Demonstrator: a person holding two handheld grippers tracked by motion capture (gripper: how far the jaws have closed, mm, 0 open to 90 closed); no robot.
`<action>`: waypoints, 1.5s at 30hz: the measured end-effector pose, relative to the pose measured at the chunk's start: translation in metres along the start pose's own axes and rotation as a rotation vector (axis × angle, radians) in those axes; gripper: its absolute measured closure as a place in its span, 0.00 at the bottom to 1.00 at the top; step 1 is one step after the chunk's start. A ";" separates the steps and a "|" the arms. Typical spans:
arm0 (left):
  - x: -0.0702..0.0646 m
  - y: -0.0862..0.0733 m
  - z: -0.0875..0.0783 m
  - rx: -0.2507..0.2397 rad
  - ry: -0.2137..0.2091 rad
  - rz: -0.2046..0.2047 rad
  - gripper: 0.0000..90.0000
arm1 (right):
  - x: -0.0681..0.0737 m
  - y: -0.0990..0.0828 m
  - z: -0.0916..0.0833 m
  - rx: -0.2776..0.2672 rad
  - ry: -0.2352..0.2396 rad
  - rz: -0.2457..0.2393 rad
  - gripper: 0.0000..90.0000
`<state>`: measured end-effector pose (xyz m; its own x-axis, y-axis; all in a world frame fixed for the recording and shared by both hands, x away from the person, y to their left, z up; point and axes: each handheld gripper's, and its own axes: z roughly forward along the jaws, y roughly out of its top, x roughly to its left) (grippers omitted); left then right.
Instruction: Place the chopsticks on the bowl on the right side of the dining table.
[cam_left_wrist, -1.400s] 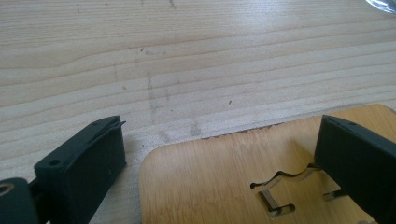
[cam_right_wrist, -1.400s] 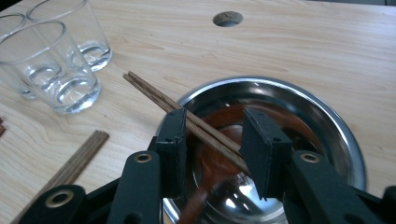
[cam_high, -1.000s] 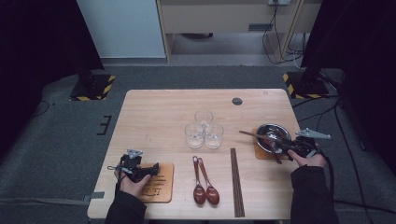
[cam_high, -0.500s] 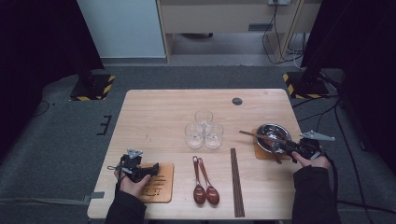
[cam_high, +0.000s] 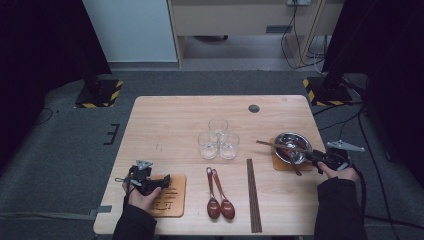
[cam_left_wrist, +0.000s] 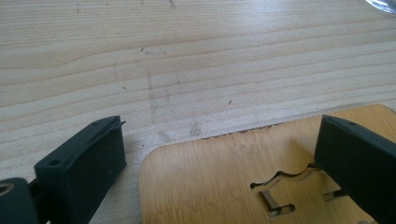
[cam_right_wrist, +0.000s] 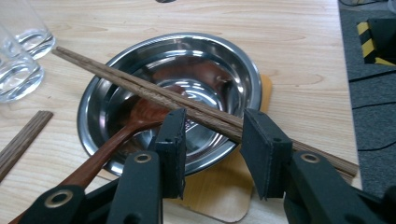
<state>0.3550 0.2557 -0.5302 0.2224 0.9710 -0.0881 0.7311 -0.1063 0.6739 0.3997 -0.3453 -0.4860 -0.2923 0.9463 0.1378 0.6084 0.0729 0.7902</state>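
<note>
A steel bowl (cam_high: 293, 148) (cam_right_wrist: 224, 70) stands on a bamboo coaster (cam_high: 280, 164) (cam_right_wrist: 229, 191) at the right. A pair of dark chopsticks (cam_high: 280, 146) (cam_right_wrist: 116, 77) rests across its rim. A brown wooden spoon (cam_high: 292, 162) (cam_right_wrist: 140, 119) leans in it. My right gripper (cam_high: 312, 156) (cam_right_wrist: 213, 116) is at the bowl's near rim. Its jaws are open and have just been opening. The chopsticks cross the gap between them and the pads do not press on them. My left gripper (cam_high: 162, 181) (cam_left_wrist: 222, 133) stands open over a corner of a second bamboo coaster (cam_high: 172, 197) (cam_left_wrist: 224, 186).
Three empty glasses (cam_high: 218, 137) (cam_right_wrist: 18, 56) cluster at mid-table. Two brown spoons (cam_high: 217, 200) lie side by side near the front edge. Another pair of chopsticks (cam_high: 253, 195) (cam_right_wrist: 21, 135) lies to their right. A dark round cap (cam_high: 254, 108) sits at the back.
My right gripper has shifted slightly to the right, away from the bowl's middle. The left hand has kept still.
</note>
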 end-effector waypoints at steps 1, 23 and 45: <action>0.000 0.000 0.000 0.000 0.000 0.000 0.01 | 0.000 0.000 0.000 -0.004 -0.004 0.000 0.66; 0.000 0.000 0.000 0.000 0.000 0.000 0.01 | 0.007 0.012 0.005 -0.078 -0.036 -0.032 0.59; 0.000 0.000 0.000 0.000 0.000 0.001 0.01 | 0.026 0.023 0.051 -0.096 -0.053 -0.051 0.51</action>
<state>0.3550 0.2557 -0.5302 0.2228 0.9709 -0.0876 0.7312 -0.1070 0.6737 0.4436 -0.3032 -0.4948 -0.2800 0.9577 0.0658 0.5195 0.0936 0.8493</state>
